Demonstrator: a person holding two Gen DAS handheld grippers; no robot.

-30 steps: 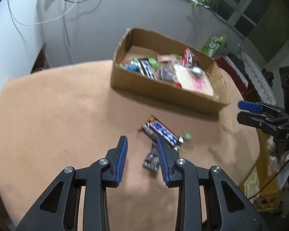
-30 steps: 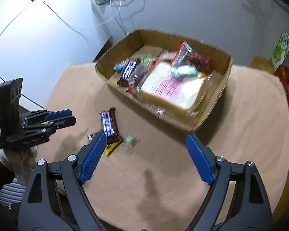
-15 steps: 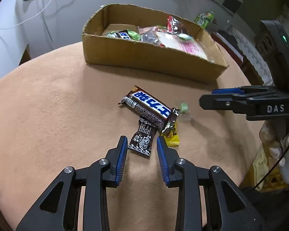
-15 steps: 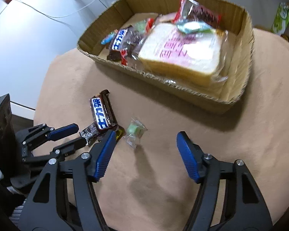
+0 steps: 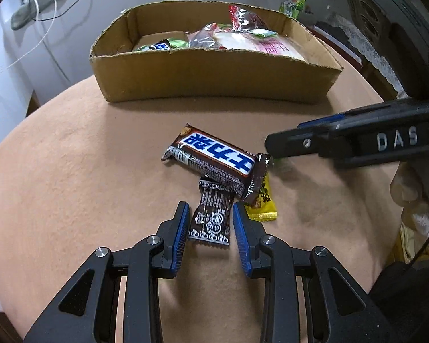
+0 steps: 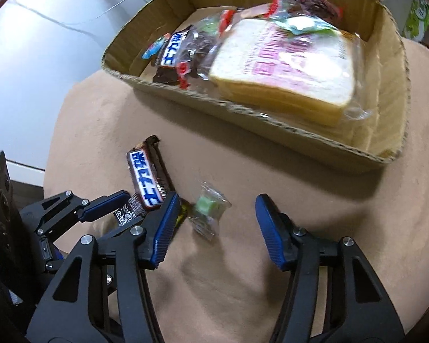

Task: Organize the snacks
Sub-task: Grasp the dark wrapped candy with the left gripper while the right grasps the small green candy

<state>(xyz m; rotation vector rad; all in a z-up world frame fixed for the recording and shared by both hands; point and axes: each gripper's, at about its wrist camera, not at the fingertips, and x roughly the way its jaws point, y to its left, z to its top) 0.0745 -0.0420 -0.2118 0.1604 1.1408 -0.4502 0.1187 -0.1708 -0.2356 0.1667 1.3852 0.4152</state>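
A brown chocolate bar with a blue-and-white label point(image 5: 214, 162) point(image 6: 146, 178) lies on the tan table. Under its end lie a small dark brown wrapper point(image 5: 213, 217) and a yellow packet point(image 5: 262, 200). My left gripper point(image 5: 210, 217) is open, its jaws on either side of the dark wrapper, not closed on it. A clear-wrapped green candy point(image 6: 208, 210) lies between the jaws of my open right gripper point(image 6: 214, 210). The right gripper also shows in the left wrist view point(image 5: 271, 145). A cardboard box point(image 5: 214, 77) point(image 6: 391, 65) holds bagged bread point(image 6: 289, 63) and several snacks.
The round table point(image 5: 71, 171) drops off at the left and near edges. A white wall and cables point(image 5: 43, 20) stand behind the box. A green carton point(image 6: 419, 17) stands beyond the box. A lace-covered surface point(image 5: 377, 57) is at the right.
Both grippers have moved down and forward toward the loose snacks. My left jaws now flank the dark wrapper; my right jaws now flank the green candy. Nothing was gripped.
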